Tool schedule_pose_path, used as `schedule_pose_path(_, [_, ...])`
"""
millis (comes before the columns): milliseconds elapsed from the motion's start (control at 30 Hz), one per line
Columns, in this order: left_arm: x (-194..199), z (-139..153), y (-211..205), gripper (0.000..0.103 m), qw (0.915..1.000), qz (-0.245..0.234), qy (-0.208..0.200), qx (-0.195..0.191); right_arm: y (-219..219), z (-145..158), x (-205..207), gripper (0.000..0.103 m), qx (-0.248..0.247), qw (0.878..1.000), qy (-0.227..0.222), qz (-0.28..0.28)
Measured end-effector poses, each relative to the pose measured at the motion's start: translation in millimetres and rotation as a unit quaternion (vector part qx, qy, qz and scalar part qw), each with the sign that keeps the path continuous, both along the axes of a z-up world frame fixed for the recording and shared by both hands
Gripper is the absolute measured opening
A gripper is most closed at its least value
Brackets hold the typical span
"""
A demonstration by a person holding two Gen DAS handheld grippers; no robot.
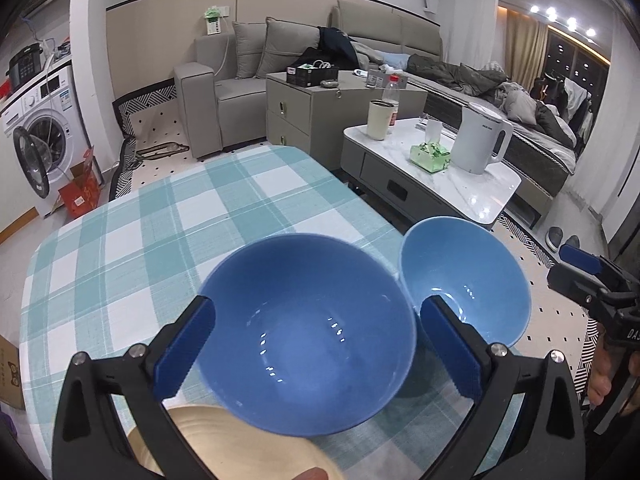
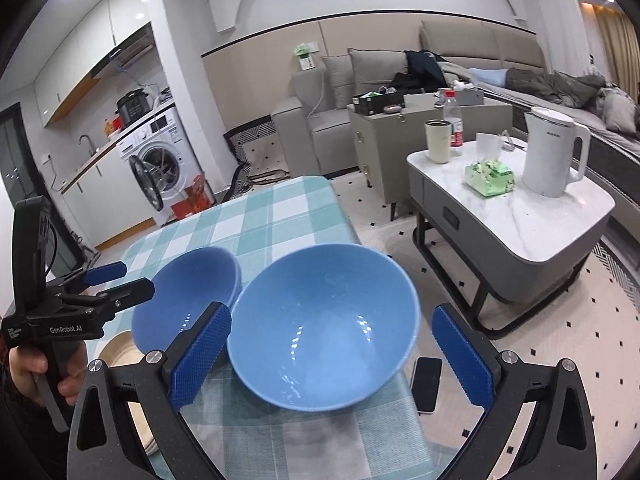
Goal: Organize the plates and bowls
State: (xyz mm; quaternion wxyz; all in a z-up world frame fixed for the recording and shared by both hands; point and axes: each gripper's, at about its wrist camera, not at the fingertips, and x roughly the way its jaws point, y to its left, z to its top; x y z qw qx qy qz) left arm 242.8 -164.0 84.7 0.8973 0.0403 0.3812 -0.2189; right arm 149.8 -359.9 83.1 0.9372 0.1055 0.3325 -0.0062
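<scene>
Two glossy blue ceramic bowls, darker bowl (image 1: 308,332) and paler bowl (image 2: 324,328), sit mid-frame between my wide-open, empty left gripper (image 1: 316,354) and right gripper (image 2: 332,356); I'd nest them squarely.

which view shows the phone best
The right wrist view: the phone lies at the table's near right edge, between the lighter bowl and the right tongs' pad. The left wrist view does not show it.
</scene>
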Motion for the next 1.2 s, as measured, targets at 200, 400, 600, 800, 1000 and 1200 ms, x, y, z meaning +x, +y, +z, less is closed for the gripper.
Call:
schedule_pose_path(200, [2,4,-29,0.103,0.9998,-0.015,-0.01,0.013,-15,-11,1,0.102,-0.005,0.999,0.017,-0.027])
schedule_pose_path(400, [5,3,-53,0.103,0.9991,-0.036,-0.009,0.019,-26,-23,10,0.102,0.001,0.999,0.031,-0.03])
schedule_pose_path(600, [10,-3,-76,0.102,0.9973,-0.06,-0.002,0.043,-29,-38,18,0.102,0.017,0.998,0.052,-0.027])
schedule_pose_path(800, [15,-7,-91,0.098,0.9961,-0.073,-0.005,0.05,-20,-49,26,0.102,0.005,0.998,0.066,-0.016])
schedule_pose_path(1000, [22,-16,-106,0.08,0.9932,-0.09,-0.007,0.073,-27,-58,29,0.101,0.015,0.997,0.08,-0.013])
schedule_pose_path(1200, [27,-25,-121,0.053,0.9904,-0.11,0.001,0.084,-31,-65,31,0.101,0.021,0.996,0.089,-0.008])
